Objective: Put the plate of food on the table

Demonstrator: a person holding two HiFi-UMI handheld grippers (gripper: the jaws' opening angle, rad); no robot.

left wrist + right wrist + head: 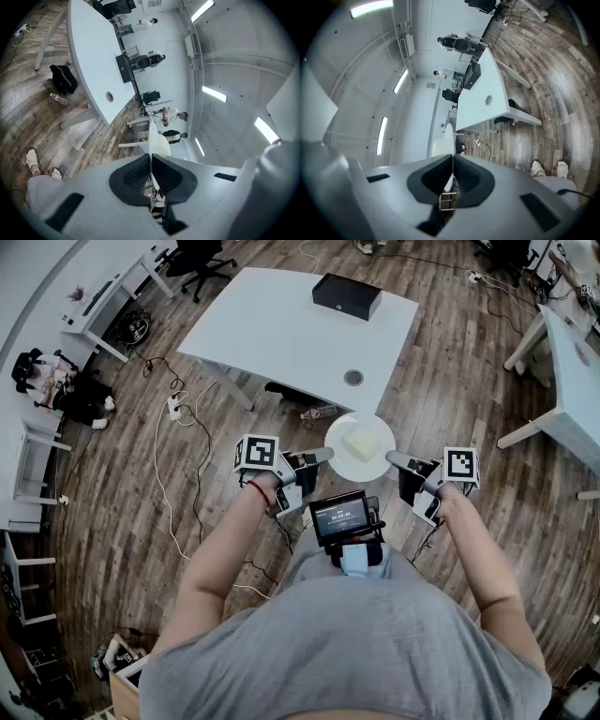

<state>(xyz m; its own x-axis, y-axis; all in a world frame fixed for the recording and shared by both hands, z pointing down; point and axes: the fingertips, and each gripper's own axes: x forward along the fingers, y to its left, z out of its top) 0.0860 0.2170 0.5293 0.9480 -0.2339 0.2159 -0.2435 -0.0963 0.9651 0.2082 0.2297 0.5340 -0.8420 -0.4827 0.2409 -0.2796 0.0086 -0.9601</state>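
A round white plate (pixel 373 463) with a pale yellow block of food (pixel 358 442) on it hangs in the air above the wooden floor, just short of the white table (pixel 281 334). My left gripper (pixel 324 455) is shut on the plate's left rim and my right gripper (pixel 394 459) is shut on its right rim. In the left gripper view the plate (pixel 157 138) shows edge-on, pinched between the jaws of the left gripper (pixel 151 164). The right gripper view shows the plate (pixel 443 143) the same way, clamped in the right gripper (pixel 453 164).
A black box (pixel 347 296) lies at the table's far side, and a round cable hole (pixel 353 377) sits near its front corner. Another white table (pixel 574 381) stands at the right. Cables and a power strip (pixel 174 407) lie on the floor at the left.
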